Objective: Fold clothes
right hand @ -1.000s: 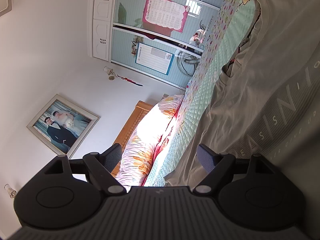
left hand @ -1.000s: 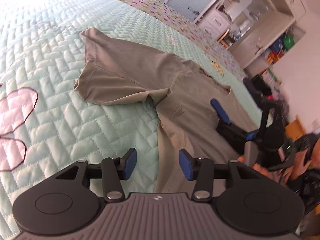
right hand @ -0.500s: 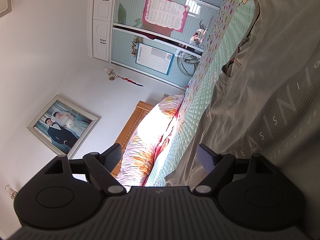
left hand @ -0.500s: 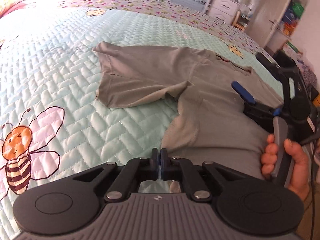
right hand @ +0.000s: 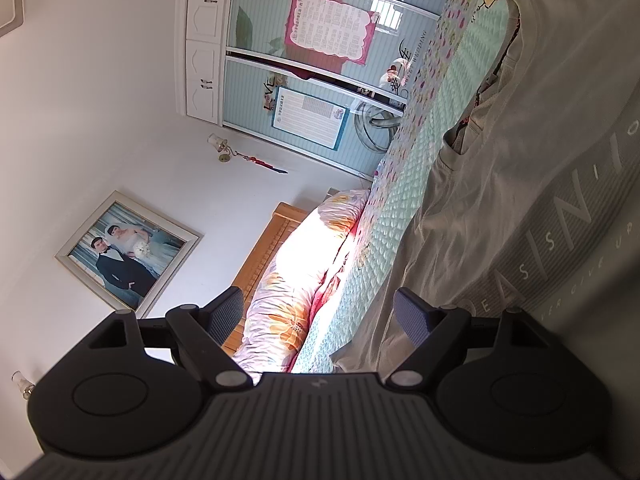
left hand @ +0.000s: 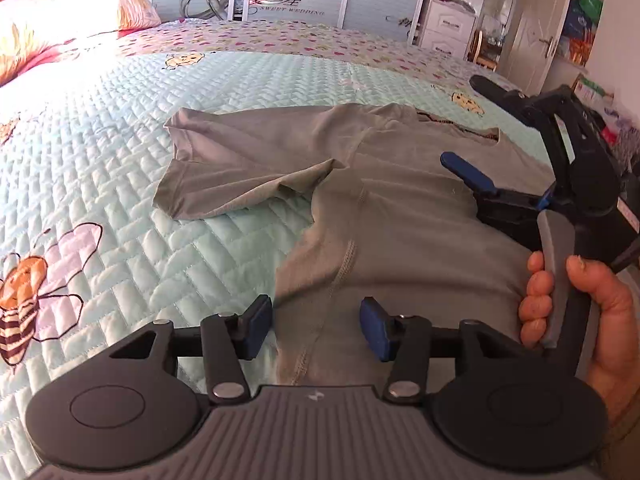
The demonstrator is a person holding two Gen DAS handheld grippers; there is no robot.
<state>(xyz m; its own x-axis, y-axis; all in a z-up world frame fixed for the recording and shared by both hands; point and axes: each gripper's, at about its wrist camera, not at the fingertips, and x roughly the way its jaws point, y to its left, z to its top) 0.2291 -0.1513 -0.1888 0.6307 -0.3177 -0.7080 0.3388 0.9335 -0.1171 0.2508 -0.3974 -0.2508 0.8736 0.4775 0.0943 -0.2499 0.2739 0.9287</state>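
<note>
Bed [left hand: 132, 128] with pale green quilted cover filled most of the left wrist view; bee prints showed only there. Grey T-shirt [left hand: 400, 216] lay spread on the quilt, one sleeve [left hand: 240, 168] out flat to the left of the shirt body, collar at the shirt's far edge. Right wrist view, rolled on its side, alone showed the shirt's printed lettering [right hand: 560, 236], plus a flowered pillow [right hand: 296, 280] and a framed photo [right hand: 128, 252] on the wall beyond the shirt.

No containers in either view.

Right gripper [left hand: 472, 128] stood over the shirt's chest, jaws wide apart, nothing between them; a hand [left hand: 592, 312] gripped its handle at the shirt's near right. Same wide gap in its own view [right hand: 320, 320], unchanged from earlier frames.

Left gripper [left hand: 316, 328] hovered at the shirt's near side seam. Half a second before, its pads met; its jaws had just been opening, now about half apart, hem fabric seen between the pads but not pinched.
</note>
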